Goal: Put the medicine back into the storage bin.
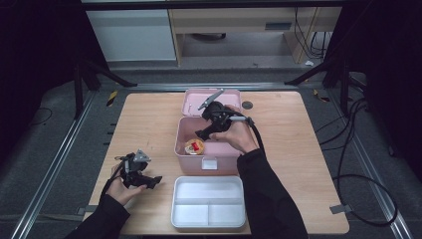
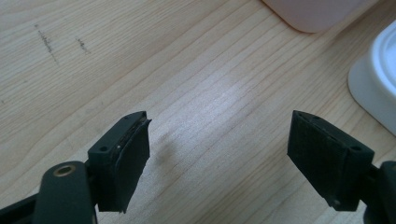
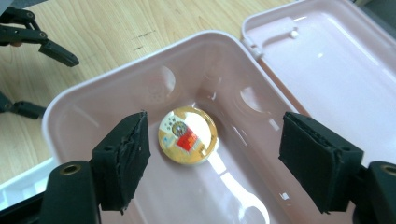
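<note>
Tin point(image 3: 187, 136): round, no long axis, flat face-up in box point(image 3: 93, 100) | right claw point(image 3: 212, 158): wide open above it, empty (left claw point(image 2: 219, 156) likewise, over table point(image 2: 140, 56)).

On a light wooden table point(image 1: 149, 119), an open pink plastic box point(image 1: 185, 149) sits at centre, its hinged pink lid point(image 1: 191, 102) lying flat behind it. A round gold tin with a red label point(image 3: 187, 136) lies inside the box, toward its left end. Just in front of the box rests a white divided plastic tray point(image 1: 209, 201). A small dark round disc point(image 1: 247, 105) lies just right of the lid.
</note>
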`<control>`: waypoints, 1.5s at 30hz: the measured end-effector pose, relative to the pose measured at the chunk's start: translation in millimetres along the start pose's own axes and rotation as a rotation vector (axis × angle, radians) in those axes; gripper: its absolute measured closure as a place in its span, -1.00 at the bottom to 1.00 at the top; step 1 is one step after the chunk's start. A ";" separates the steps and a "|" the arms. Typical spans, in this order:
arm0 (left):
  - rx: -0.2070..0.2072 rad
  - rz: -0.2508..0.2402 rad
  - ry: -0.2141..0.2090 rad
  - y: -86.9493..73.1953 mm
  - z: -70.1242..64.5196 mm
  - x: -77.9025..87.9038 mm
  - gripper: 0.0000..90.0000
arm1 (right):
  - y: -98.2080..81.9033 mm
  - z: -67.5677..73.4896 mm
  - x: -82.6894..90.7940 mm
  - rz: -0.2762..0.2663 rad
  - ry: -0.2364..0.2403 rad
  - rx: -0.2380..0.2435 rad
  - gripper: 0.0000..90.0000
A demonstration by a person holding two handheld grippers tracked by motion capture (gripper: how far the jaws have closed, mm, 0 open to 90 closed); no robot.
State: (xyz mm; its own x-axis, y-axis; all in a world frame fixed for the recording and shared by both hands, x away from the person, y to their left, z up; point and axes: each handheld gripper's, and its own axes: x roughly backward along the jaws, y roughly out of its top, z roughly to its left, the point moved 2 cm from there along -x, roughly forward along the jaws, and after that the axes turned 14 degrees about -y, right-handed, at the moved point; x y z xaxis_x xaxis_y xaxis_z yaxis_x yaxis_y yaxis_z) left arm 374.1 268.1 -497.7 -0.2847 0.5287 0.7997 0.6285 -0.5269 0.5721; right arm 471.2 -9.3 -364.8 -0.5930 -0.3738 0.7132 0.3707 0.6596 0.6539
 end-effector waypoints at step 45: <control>-0.324 0.058 -0.180 29.2 -71.3 17.6 -0.16 | -166.6 46.6 68.9 0.051 0.081 0.190 -0.09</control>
State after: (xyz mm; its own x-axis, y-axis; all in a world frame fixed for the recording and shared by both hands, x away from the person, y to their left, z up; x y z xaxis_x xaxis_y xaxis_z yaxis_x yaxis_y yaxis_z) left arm 335.9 214.6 -453.9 -0.1055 0.5851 0.8041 0.3696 -0.7276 0.5779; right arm 335.3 -114.6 -436.3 -0.5144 -0.3828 0.7674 0.2529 0.7873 0.5623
